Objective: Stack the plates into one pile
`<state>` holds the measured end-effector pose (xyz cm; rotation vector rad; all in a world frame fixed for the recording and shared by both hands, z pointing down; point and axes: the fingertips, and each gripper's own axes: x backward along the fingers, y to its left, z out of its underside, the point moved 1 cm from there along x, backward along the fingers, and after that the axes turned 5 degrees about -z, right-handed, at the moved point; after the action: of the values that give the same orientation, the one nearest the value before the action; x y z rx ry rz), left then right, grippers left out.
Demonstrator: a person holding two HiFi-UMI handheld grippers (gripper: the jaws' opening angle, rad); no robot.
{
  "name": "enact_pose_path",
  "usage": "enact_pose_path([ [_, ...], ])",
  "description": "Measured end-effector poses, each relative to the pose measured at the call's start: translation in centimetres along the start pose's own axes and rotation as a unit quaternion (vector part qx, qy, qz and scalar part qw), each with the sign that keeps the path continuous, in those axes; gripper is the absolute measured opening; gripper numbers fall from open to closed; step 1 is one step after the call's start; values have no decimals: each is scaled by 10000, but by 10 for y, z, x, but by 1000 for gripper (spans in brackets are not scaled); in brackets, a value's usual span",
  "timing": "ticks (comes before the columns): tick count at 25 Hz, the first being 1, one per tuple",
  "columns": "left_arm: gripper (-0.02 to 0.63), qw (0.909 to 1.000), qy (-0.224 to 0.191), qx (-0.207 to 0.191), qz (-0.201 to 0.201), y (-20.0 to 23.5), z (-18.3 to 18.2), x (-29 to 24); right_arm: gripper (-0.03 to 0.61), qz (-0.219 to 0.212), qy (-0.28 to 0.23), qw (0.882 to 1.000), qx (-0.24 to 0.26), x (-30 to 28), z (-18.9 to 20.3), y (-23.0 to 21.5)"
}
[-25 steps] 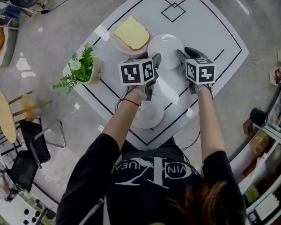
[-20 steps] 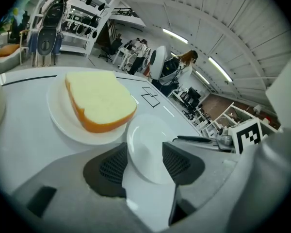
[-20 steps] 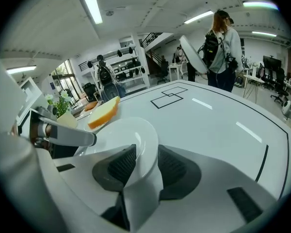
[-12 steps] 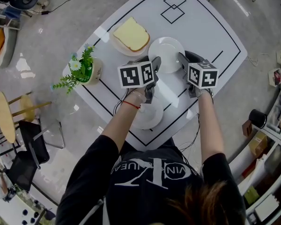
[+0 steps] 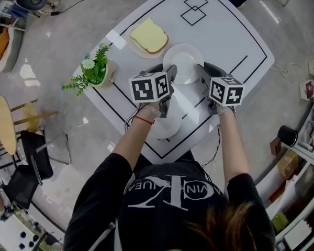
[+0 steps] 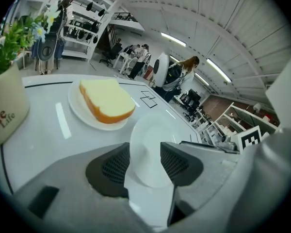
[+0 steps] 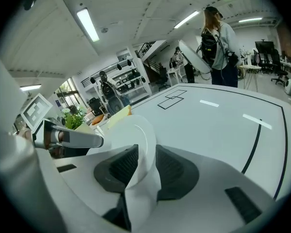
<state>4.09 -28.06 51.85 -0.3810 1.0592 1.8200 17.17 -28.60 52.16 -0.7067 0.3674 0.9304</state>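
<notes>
An empty white plate (image 5: 183, 63) hangs between my two grippers, a little above the white table (image 5: 230, 30). My left gripper (image 5: 171, 73) grips its left rim and my right gripper (image 5: 201, 71) its right rim; both have just closed on it. The rim sits between the pads in the left gripper view (image 6: 153, 149) and in the right gripper view (image 7: 133, 135). A second empty plate (image 5: 167, 125) lies on the table near me, partly hidden by my left hand. A third plate (image 5: 137, 48) at the back carries a slice of bread (image 5: 148, 35).
A potted plant (image 5: 97, 71) stands at the table's left edge, its pot (image 6: 5, 110) close to the bread plate (image 6: 82, 113). People stand in the room behind. A round stool (image 5: 5, 129) and a chair are on the floor at the left.
Both grippers have closed on the empty plate's rim. They have lifted it slightly and drawn it a little toward me, away from the bread plate.
</notes>
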Motion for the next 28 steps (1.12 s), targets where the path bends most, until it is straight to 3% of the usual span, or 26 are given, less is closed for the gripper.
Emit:
enact_pose_path([
  [21,201,9937,-837,573,-480,27,36,108,114,-916,-115,9950,371,31,25,103],
  [28,201,9939,-779,585,-518,38,52,153,114,-1075,-77,9937,316,43,39,145],
])
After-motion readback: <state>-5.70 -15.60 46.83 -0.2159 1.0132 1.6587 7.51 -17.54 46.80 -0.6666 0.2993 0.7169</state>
